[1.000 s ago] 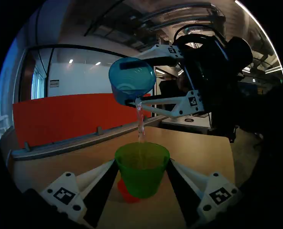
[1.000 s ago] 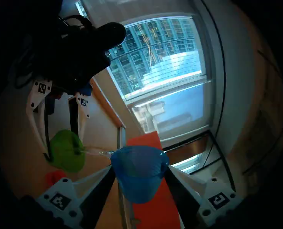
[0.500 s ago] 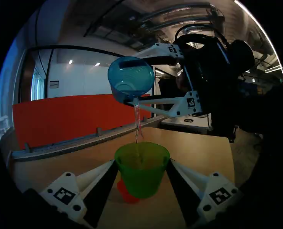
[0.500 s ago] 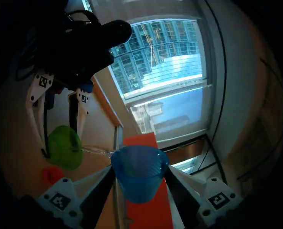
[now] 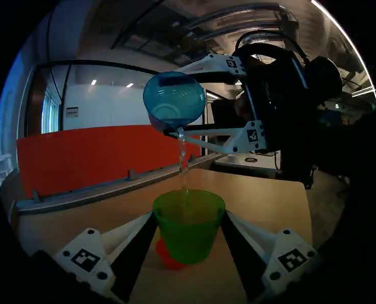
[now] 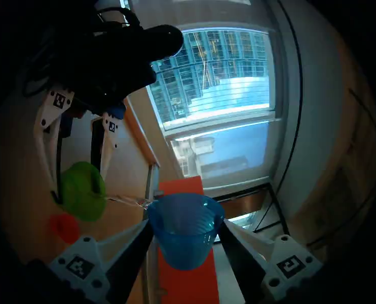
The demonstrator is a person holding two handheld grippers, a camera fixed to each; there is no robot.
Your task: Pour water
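Note:
In the left gripper view my left gripper [image 5: 188,238] is shut on an upright green cup [image 5: 189,230] held just above the wooden table [image 5: 259,197]. Above it my right gripper [image 5: 188,101] holds a blue cup [image 5: 174,101] tipped over, and a thin stream of water [image 5: 182,162] falls from its rim into the green cup. In the right gripper view the right gripper [image 6: 185,243] is shut on the blue cup [image 6: 184,235], and water [image 6: 124,200] runs across to the green cup [image 6: 81,191] between the left gripper's fingers [image 6: 46,147].
A small red cap-like object [image 5: 166,256] lies on the table under the green cup, also seen as the red object [image 6: 64,227]. An orange partition [image 5: 86,154] and a metal rail [image 5: 112,182] border the table's far edge. A large window [image 6: 218,101] stands beyond.
The blue cup has tipped a little further and risen slightly while the water keeps running. The green cup has stayed in place.

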